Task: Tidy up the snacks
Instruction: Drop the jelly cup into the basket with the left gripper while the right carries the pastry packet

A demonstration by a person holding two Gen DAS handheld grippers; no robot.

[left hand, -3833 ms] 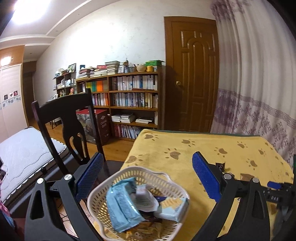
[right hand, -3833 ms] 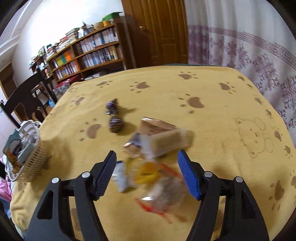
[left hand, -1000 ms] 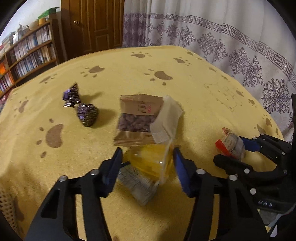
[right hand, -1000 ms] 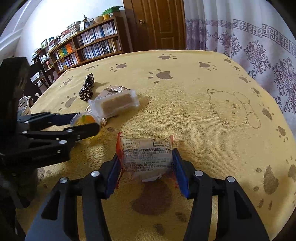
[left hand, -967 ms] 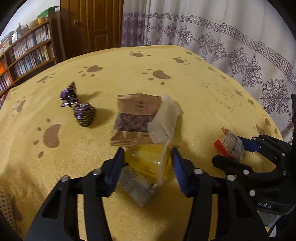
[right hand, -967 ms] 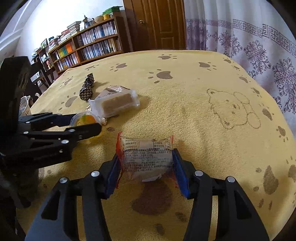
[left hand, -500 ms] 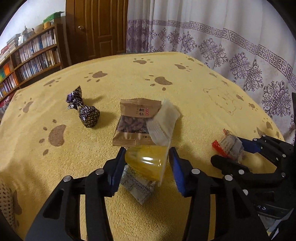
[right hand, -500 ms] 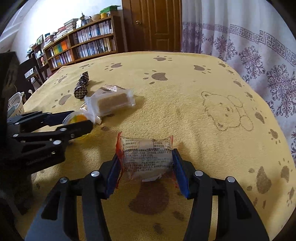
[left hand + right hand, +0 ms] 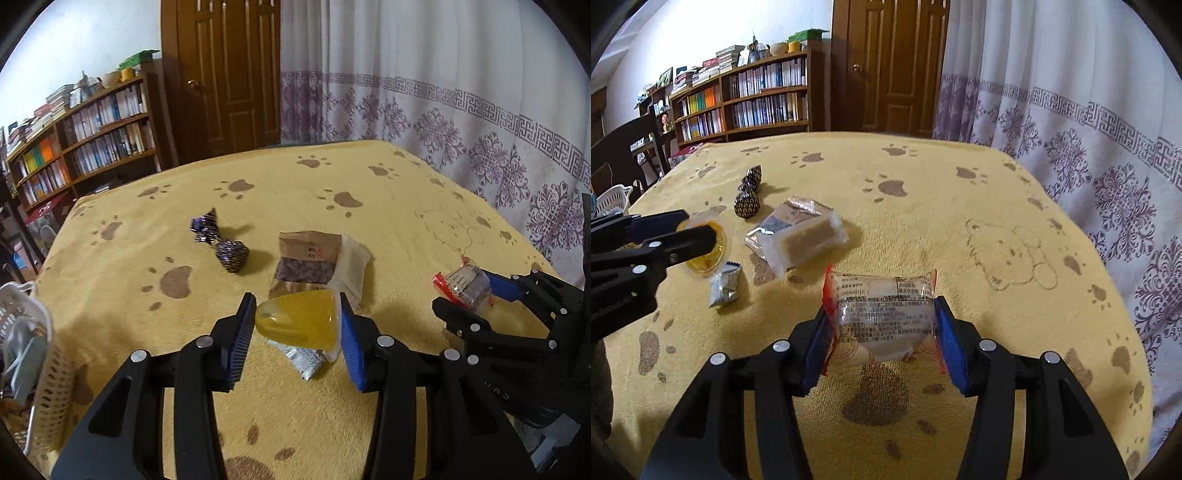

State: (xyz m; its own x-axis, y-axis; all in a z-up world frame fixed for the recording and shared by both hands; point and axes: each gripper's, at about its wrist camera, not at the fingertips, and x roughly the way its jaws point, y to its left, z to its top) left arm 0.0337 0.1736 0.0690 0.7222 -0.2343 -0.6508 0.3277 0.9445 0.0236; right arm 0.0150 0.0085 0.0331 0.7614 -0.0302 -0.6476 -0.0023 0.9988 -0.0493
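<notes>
- Snacks lie on the yellow cloth [image 9: 388, 206]. In the left wrist view, the left gripper [image 9: 297, 325] is squeezed shut on a yellow jelly cup [image 9: 299, 319], lifted over a small silver packet [image 9: 303, 360]. A brown nut bag [image 9: 306, 258], a purple candy [image 9: 231, 253] and a white basket [image 9: 40, 369] sit near.
- In the right wrist view, the right gripper [image 9: 882, 328] is squeezed shut on a clear cake pack [image 9: 882, 314], held above the cloth.

Both snacks lifted — jelly cup [image 9: 297, 322] and clear-wrapped cake [image 9: 884, 318] now raised off the cloth.
</notes>
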